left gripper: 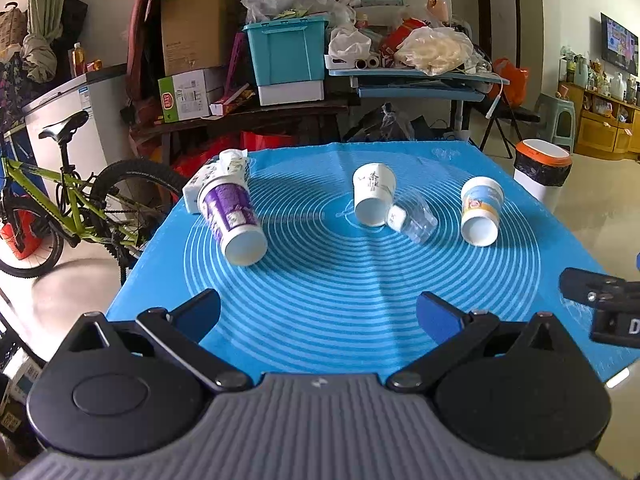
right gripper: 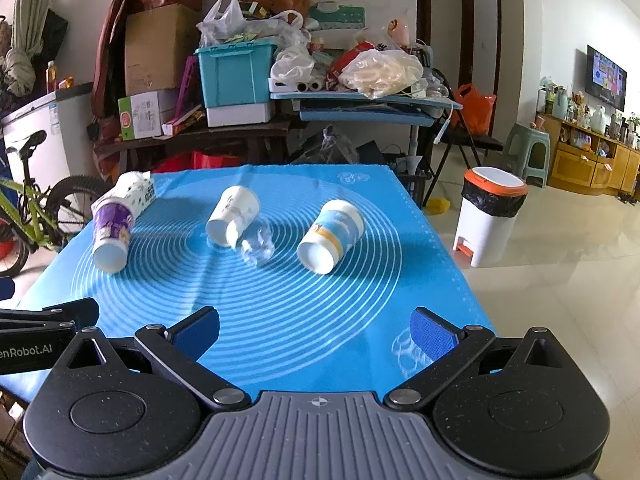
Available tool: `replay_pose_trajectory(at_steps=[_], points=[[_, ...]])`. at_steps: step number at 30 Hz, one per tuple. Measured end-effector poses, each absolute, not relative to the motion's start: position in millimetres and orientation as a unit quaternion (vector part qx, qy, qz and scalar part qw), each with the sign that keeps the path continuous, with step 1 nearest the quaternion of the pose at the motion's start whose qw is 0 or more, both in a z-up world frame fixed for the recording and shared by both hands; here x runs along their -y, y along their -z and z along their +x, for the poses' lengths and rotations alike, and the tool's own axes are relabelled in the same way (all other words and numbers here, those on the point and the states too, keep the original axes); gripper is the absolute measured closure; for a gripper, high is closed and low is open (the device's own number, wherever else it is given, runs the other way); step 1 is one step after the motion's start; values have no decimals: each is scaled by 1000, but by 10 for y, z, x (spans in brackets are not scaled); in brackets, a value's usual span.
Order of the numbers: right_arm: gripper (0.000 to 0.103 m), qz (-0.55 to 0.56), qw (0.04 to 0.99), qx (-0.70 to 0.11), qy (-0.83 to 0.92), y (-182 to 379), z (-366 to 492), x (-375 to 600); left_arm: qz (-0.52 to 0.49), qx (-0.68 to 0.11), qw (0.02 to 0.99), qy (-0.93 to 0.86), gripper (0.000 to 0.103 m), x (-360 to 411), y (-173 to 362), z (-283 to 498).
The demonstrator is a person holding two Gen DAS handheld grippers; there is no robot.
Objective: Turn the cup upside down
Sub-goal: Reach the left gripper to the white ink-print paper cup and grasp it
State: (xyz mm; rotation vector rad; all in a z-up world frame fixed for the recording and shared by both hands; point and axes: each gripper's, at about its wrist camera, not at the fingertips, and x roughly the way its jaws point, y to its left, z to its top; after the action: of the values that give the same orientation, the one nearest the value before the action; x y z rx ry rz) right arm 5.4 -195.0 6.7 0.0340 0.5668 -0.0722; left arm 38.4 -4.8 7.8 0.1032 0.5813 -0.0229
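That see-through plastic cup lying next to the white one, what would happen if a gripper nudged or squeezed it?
The clear plastic cup lies on its side on the blue mat, so a nudge would probably roll it in a curve. It looks thin-walled and empty, so likely very light and easily crumpled. It seems to touch the white paper cup, which might shift too.

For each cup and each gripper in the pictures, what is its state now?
Purple cup: on its side, mouth toward the cameras.
White cup: on its side, against the clear cup.
Clear cup: on its side.
Blue-yellow cup: on its side, alone.
Left gripper: open, empty, apart from the cups.
Right gripper: open, empty.
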Motion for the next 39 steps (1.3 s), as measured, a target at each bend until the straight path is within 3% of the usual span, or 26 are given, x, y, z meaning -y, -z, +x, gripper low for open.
replay_pose_trajectory(at_steps=[25,39], points=[[0,20,953,-296,66,169,1519,2586,49,-307,950,8,1,346,217,2292],[0,23,945,-320,58,425,1751,2675,53,-354,934,23,1,538,525,3091]])
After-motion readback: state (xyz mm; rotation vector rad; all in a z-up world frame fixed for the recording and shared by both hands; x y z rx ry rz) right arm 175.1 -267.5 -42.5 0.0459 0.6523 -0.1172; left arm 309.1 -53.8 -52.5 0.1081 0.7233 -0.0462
